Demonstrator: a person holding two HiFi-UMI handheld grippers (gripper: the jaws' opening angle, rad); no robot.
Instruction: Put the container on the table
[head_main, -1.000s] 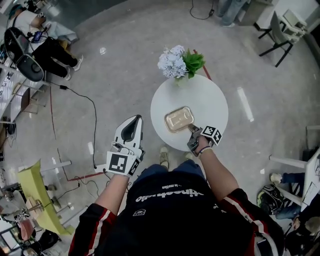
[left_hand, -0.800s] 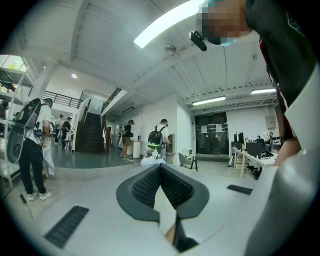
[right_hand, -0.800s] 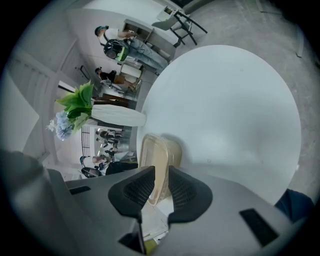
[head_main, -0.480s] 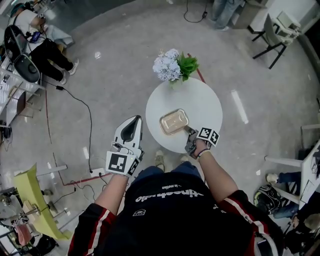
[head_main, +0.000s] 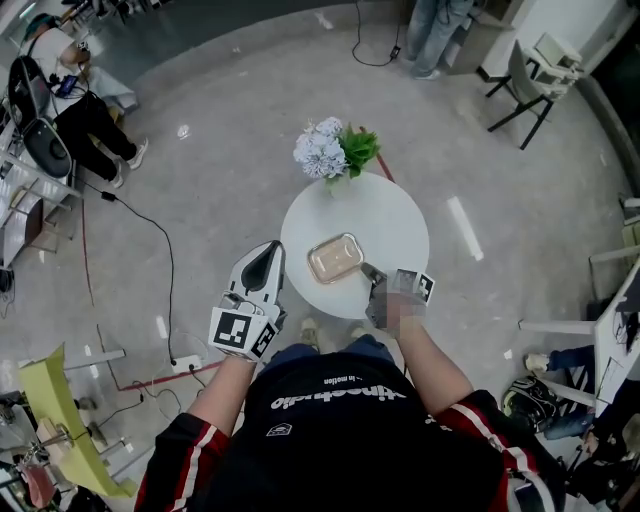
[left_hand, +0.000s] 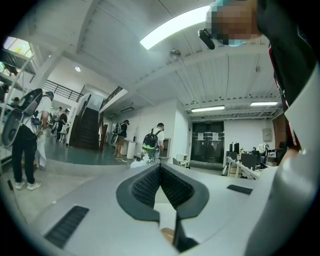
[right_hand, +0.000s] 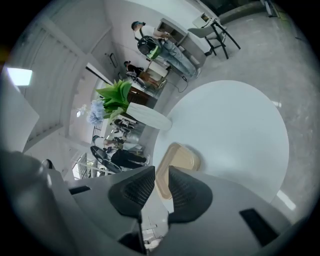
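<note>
Tan and shallow, the rounded rectangular container (head_main: 334, 258) rests on the round white table (head_main: 392, 218), toward its near edge and well apart from the pale flowers with green leaves (head_main: 322, 152) at the far rim. My right gripper (head_main: 366, 272) pinches the container's near corner in a narrow bite. My left gripper (head_main: 268, 252) hangs beside the table, jaws together, empty.

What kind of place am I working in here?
Probably an open-plan lab or office hall: bare concrete floor with loose cables, desks with monitors, and a staircase.
</note>
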